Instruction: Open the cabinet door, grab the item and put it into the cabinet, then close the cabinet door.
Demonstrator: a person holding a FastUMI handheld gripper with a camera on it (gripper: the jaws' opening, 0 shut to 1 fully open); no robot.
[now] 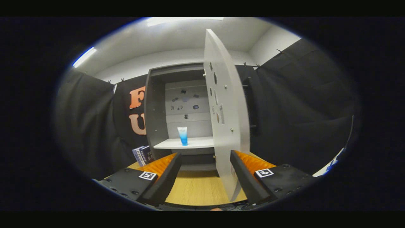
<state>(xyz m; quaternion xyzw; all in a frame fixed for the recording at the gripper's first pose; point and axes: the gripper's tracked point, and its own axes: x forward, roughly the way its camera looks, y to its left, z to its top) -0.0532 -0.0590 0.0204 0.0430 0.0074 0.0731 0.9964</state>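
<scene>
A grey cabinet [156,104] stands ahead on the wooden table [196,190]. Its white door [226,126] is swung wide, edge-on toward me. The door's lower edge reaches down just inside my right finger [245,180]. A blue and white tube [182,136] stands upright on the white shelf [196,143] inside the cabinet, beyond my fingers. My gripper [205,156] is open, with nothing pressed between its fingers.
A blue and white box [143,155] stands on the table to the left of the cabinet, just beyond my left finger. Black cloth walls close in on both sides and behind the cabinet.
</scene>
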